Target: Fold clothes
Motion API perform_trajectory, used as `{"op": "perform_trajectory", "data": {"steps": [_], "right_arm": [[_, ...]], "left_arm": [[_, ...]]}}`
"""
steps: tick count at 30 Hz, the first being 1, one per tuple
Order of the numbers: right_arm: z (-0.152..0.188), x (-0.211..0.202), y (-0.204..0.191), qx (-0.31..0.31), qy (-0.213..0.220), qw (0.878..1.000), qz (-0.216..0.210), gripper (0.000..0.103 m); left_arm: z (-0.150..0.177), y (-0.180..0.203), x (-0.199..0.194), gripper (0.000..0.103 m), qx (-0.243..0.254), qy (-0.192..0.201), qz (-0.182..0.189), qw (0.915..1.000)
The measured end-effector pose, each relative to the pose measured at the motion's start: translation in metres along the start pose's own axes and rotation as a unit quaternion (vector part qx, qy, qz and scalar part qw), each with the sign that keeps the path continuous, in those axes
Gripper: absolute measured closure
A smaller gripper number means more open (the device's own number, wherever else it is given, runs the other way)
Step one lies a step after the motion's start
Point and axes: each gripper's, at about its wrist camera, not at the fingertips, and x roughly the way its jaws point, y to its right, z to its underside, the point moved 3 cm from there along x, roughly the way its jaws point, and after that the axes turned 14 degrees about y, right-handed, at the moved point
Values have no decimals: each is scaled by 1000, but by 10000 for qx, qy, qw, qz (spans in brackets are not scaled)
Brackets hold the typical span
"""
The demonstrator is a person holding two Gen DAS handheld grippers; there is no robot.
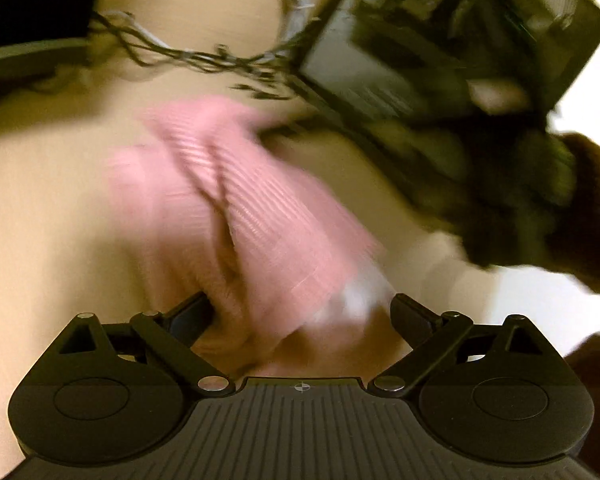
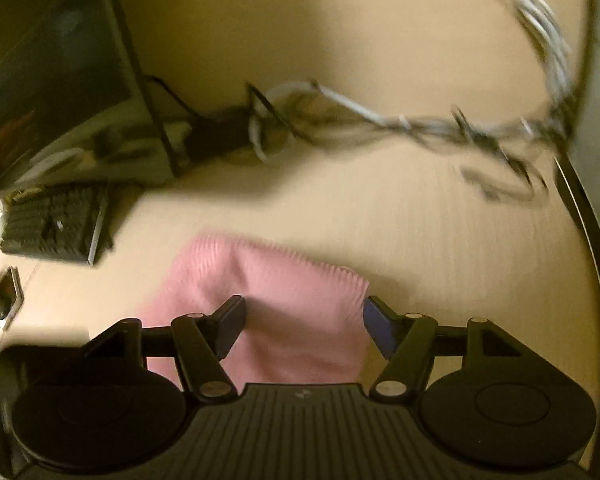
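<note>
Pink ribbed knit garment lies bunched on the pale wooden desk; ridge of fabric runs up its middle, so not flat yet. Both views motion-blurred.

Left gripper: jaws spread wide, cloth's near edge between them, pads apart from fabric. Nothing gripped. A whitish patch shows at that edge; label or lining, cannot tell.

Right gripper: jaws narrower than the left's, straddling the garment's corner strip, pads just beside the cloth, no clear pinch. Judgement: it is set to take this edge for a fold, while the left is positioned at the opposite side.

Surroundings: tangle of cables at the back, keyboard and monitor to the left in the right view, well apart from the cloth. Dark framed object hangs close in the left view; too smeared to name.

Risk, judged: loose knit may slip.
</note>
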Motion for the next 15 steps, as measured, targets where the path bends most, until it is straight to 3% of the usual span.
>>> {"op": "perform_trajectory", "data": {"steps": [2, 4, 7, 10, 12, 13, 15], "right_arm": [[-17, -1, -13, -141, 195, 9995, -197, 26], [-27, -9, -21, -439, 417, 9979, -225, 19], [-30, -28, -24, -929, 653, 9935, -99, 18], [-17, -49, -28, -1468, 724, 9865, 4, 19], [1, -64, -32, -1781, 700, 9815, -30, 36], [12, -71, -37, -1894, 641, 9798, -87, 38], [32, -79, -47, -2235, 592, 9729, -88, 38]], "left_arm": [[3, 19, 6, 5, -249, 40, 373, 9990], [4, 37, 8, 5, -181, 20, 623, 9979], [-3, 46, -7, 4, 199, 107, 486, 9986], [-19, 24, -30, 4, -131, 417, 59, 9990], [-30, 1, -42, 5, -430, 680, -540, 9953], [-35, -10, -44, 6, -612, 788, -854, 9913], [-44, -27, -46, 22, -826, 944, -1313, 9834]]}}
